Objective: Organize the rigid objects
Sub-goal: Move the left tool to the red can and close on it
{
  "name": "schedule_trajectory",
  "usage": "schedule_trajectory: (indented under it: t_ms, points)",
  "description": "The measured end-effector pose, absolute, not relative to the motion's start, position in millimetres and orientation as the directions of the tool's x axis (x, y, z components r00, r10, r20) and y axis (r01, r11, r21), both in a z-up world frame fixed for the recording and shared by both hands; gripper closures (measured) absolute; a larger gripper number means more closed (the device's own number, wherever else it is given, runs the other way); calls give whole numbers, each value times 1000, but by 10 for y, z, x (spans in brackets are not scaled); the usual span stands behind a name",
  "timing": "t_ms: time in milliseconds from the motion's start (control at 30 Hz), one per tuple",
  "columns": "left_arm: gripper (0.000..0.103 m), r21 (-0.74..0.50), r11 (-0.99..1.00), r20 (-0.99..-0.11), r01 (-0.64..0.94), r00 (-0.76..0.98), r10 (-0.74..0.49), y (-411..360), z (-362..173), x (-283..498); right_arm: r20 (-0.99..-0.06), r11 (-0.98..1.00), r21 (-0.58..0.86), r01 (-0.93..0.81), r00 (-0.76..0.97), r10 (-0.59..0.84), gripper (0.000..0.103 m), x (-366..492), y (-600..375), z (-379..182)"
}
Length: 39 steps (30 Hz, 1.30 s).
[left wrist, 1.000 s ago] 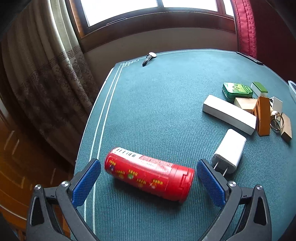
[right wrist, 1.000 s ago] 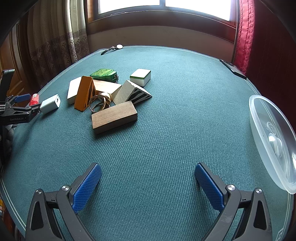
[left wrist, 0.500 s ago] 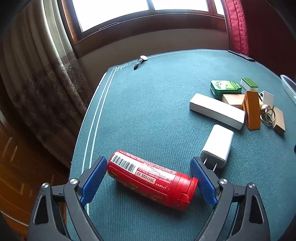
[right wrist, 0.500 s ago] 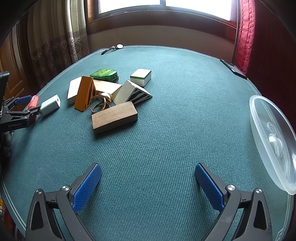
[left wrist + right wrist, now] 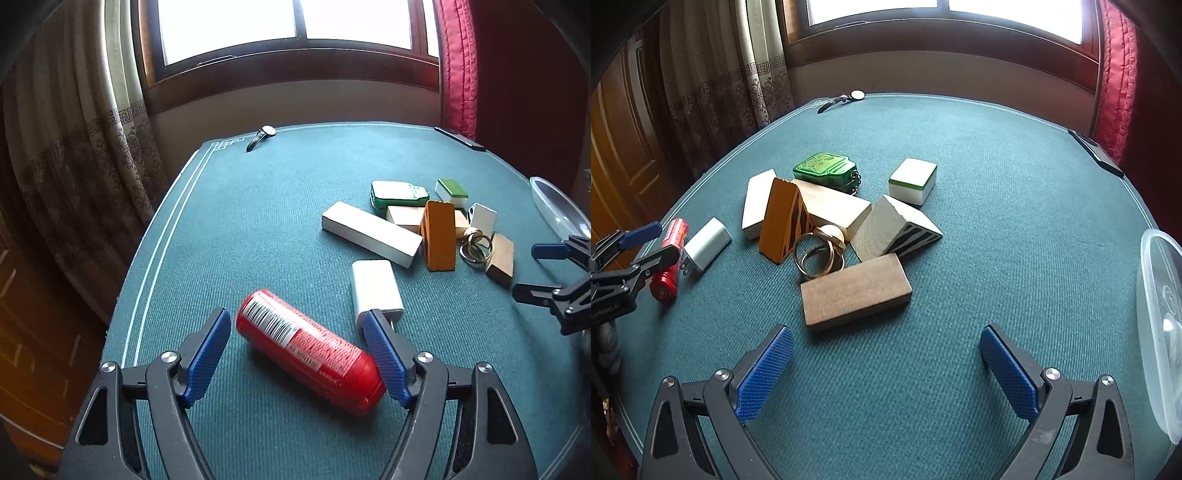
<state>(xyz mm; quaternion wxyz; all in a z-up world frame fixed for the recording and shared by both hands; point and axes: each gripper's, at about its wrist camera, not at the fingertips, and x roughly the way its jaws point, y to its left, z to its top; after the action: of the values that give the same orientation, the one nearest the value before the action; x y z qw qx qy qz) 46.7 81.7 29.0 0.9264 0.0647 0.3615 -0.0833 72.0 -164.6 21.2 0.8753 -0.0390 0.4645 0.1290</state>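
- Presently, edges: green felt table with a pale double line along its rim; its left edge runs close behind the red canister; broad bare felt lies beyond the canister toward the window, and more to the right of the pile.
- Left gripper: jaws half-closed around the canister, which lies on its side aslant between the blue pads; right pad at the cap end, touching or nearly so; left pad just off the barcode end; a firm hold cannot be told.
- Right gripper: jaws wide, holding nothing, over bare felt well right of the canister, just in front of the brown block.
- Room: window behind the table; patterned curtain left, red curtain right.
- White charger: just beside the canister's cap end, prongs against the left gripper's right pad.
- Pile, right of and beyond the canister: long white block; orange wedge; tan block; metal rings; striped white wedge; green tin; green-banded white tile; closely packed, several touching.
- Clear plastic lid: at the right edge, farthest from the canister.
- Wristwatch: at the far edge, well apart from the canister.
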Motion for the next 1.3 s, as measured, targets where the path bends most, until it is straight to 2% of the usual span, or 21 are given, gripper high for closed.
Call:
schedule_trajectory:
  t_ms: [233,267,367,400,700,1100,1300]
  points:
    - [26,40,977,-679,210,723,-127,853,231,442,-823,957,34,-289,535,191,0,777,-1570,202]
    - [25,32,975,-687,219,713,-138,856,218,454,-822,956,33,-290,536,191,0,774,-1565,201]
    - [12,25,970,-697,241,700,-156,868,201,467,-822,955,29,-294,536,191,0,765,-1557,201]
    - [11,34,967,-700,253,697,-158,864,200,464,-822,954,28,-297,536,191,0,758,-1557,199]
    - [10,168,925,-719,341,685,-122,861,150,212,-819,952,32,-306,537,200,0,698,-1570,195]
    - [10,231,913,-717,336,693,-73,883,124,164,-821,954,19,-298,540,185,0,662,-1576,193]
    - [10,247,891,-712,381,695,-100,678,135,339,-822,955,26,-294,538,188,0,674,-1587,197]
